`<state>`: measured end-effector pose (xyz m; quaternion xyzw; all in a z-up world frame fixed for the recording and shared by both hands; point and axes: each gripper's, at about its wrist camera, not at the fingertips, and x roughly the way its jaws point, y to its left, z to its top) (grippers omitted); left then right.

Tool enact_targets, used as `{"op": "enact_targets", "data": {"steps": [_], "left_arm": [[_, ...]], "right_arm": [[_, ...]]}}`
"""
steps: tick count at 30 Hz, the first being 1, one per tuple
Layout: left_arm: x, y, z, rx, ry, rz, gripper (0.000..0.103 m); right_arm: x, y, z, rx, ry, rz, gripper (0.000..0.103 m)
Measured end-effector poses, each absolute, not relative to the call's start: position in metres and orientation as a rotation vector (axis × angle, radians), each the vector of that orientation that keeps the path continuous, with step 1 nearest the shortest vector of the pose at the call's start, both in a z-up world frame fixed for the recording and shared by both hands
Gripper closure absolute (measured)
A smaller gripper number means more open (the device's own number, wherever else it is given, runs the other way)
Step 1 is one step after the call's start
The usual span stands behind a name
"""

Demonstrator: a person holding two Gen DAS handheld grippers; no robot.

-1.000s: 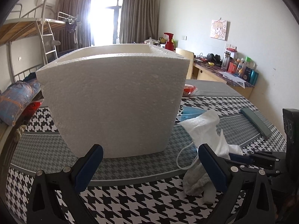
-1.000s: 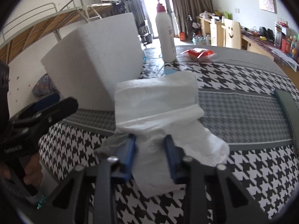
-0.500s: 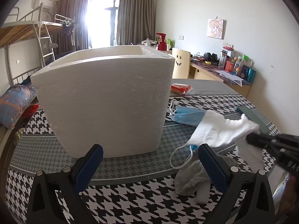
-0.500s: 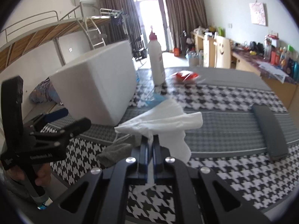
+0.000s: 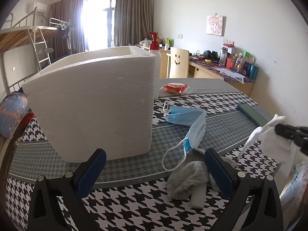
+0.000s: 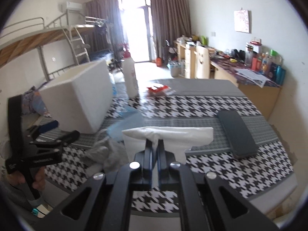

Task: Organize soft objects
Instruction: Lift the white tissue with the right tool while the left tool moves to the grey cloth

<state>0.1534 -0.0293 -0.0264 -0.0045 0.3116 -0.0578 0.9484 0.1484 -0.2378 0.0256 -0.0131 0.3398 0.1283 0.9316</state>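
From the left wrist view, the left gripper (image 5: 154, 170) has its fingers spread wide and empty above the houndstooth tabletop (image 5: 123, 207), facing a white foam box (image 5: 92, 104), with a blue face mask (image 5: 189, 124) and a grey sock (image 5: 187, 179) lying just right of the box. From the right wrist view, the right gripper (image 6: 154, 144) has its fingers pressed together on a white cloth (image 6: 173, 134), which hangs lifted off the tabletop, with a dark flat case (image 6: 237, 132) lying to the right.
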Motion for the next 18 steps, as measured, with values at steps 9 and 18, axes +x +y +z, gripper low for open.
{"op": "enact_targets", "data": {"steps": [9, 18], "left_arm": [[0.160, -0.029, -0.032, -0.004, 0.652, -0.094, 0.001], [0.165, -0.032, -0.036, 0.000, 0.680, -0.112, 0.001]], "right_arm": [[0.192, -0.246, -0.017, 0.018, 0.821, 0.224, 0.097], [0.187, -0.241, -0.004, 0.037, 0.737, 0.272, 0.040]]}}
